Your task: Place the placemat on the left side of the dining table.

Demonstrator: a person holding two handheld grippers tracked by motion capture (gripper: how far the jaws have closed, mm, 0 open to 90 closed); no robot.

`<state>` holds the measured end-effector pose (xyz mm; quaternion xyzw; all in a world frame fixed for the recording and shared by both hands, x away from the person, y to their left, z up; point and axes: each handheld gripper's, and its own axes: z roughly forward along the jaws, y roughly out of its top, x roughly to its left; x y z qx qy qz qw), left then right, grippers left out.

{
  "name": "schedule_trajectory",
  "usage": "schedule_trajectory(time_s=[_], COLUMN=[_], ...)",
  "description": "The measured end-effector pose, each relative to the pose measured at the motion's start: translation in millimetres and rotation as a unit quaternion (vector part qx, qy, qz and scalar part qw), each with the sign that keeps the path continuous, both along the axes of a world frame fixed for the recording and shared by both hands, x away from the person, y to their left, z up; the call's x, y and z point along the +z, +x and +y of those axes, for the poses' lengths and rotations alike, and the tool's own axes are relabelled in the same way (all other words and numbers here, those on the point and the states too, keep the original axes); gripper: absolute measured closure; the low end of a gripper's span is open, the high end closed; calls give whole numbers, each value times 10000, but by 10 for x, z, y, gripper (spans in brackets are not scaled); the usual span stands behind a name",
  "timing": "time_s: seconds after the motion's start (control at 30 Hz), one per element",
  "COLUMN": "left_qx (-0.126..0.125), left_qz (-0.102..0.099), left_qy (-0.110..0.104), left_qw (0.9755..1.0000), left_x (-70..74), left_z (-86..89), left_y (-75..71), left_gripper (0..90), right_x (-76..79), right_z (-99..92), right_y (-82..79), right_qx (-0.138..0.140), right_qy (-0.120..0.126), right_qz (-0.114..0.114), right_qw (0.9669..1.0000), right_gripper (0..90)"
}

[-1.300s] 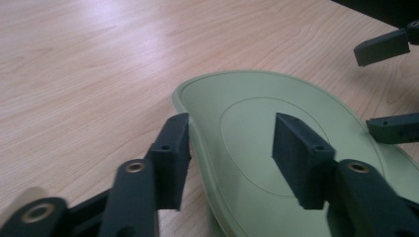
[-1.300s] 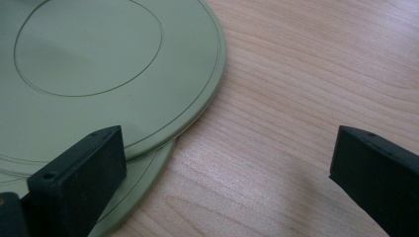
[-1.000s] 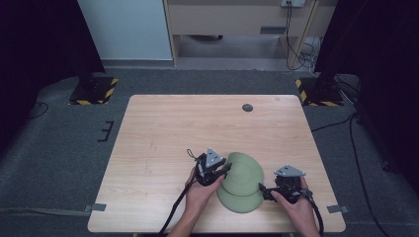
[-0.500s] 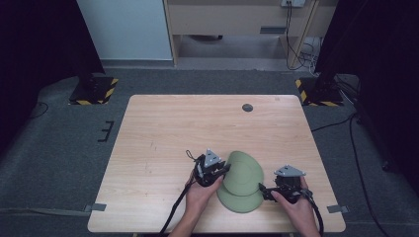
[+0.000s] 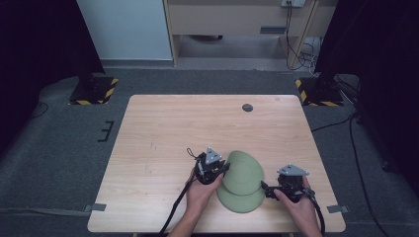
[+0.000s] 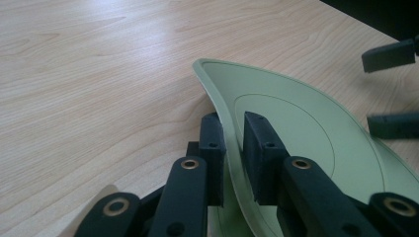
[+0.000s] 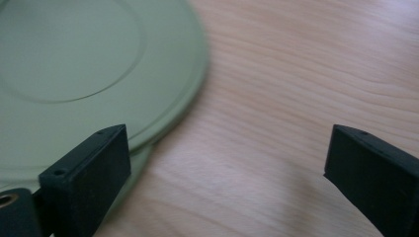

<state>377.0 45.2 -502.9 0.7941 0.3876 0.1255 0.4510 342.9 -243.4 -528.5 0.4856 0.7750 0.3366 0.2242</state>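
A: Where are the plates?

B: 2 pale green plates sit on the near half of the wooden table, right of its middle. The upper plate overlaps the lower plate, which pokes out toward the near edge.

A: What is the left gripper doing?

B: It sits at the left rim of the upper plate. In the left gripper view the rim stands between its 2 black jaws, which have just been closing in. The pads sit tight against both faces of the rim, so I read it as clamped on the upper plate. That plate is tilted there, its left edge raised off the wood.

A: And the right gripper?

B: It rests at the right edge of the plates, near the table's near right corner. Its jaws stand wide apart. In the right gripper view one pad lies over the plates' edge and the other sits over bare wood, with nothing pressed between them.

A: Can you see that gripper from the other camera?

B: Yes, 2 black jaw tips at the right of the left gripper view, well apart from each other, just beyond the plate.

A: Anything else on the table?

B: A small dark round disc near the far edge, well apart from the plates.
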Motion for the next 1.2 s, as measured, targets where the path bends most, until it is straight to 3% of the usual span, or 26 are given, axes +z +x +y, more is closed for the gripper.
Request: schedule_trajectory(time_s=[0.07, 0.17, 0.4, 0.7, 1.2], left_qx=[-9, -32, -84, -108, -446], left_qz=[-1, 4, 17, -4, -278], left_qy=[17, 93, -12, -134, -289], left_qw=[10000, 10000, 10000, 9999, 9982], left_x=[1, 3, 30, 106, 489], left_z=[-2, -10, -5, -15, -91], left_y=[3, 17, 30, 14, -49], left_gripper=[796, 806, 847, 853, 856], right_x=[8, 17, -40, -92, -103], right_z=[-36, -176, -299, -320, -334], right_y=[17, 82, 169, 207, 236], right_qx=[-128, -533, -822, -866, -866], right_qy=[29, 35, 1, -54, 28], right_qz=[-21, -53, 54, 143, 215], right_qw=[9999, 9986, 9966, 9961, 9960], right_gripper=[59, 58, 56, 57, 36])
